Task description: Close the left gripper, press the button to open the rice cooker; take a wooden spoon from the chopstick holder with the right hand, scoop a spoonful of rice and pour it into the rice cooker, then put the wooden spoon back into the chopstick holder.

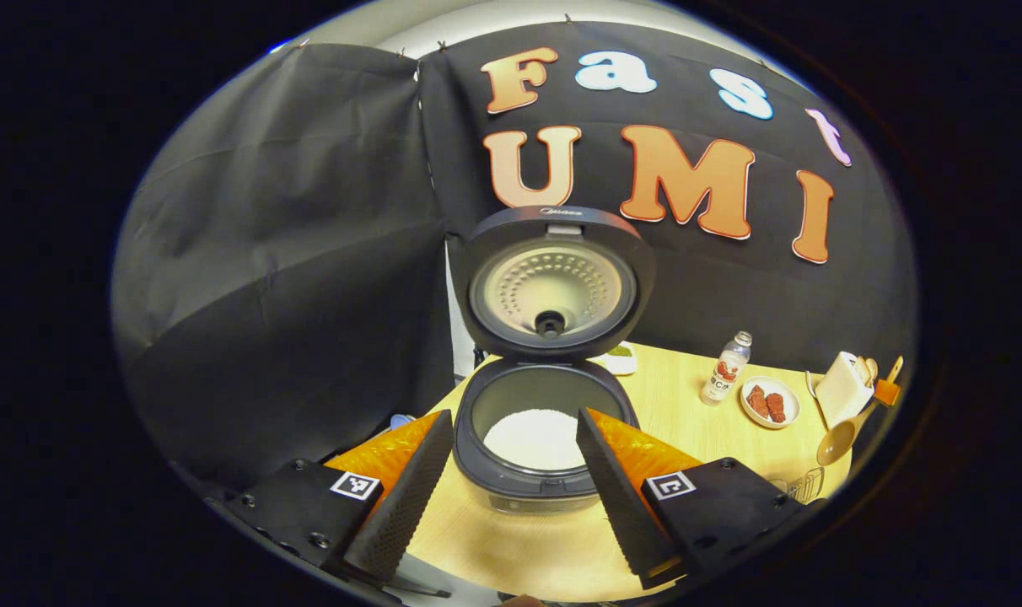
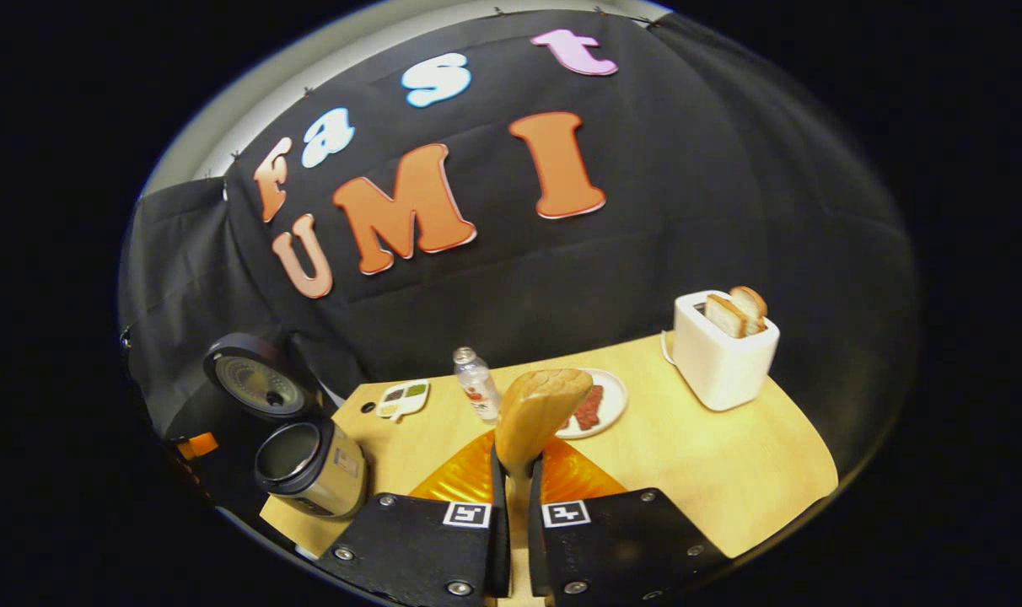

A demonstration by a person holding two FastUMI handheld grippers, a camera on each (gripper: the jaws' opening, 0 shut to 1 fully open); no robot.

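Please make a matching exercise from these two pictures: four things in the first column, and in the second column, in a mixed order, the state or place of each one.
Things:
1. rice cooker
2. wooden spoon
3. toaster
4. left gripper

States or places:
A. holds slices of bread in its slots
B. lid up, white rice inside
C. open, with nothing between the fingers
D. clamped between the fingers of the right gripper

Pairs: 1-B, 2-D, 3-A, 4-C
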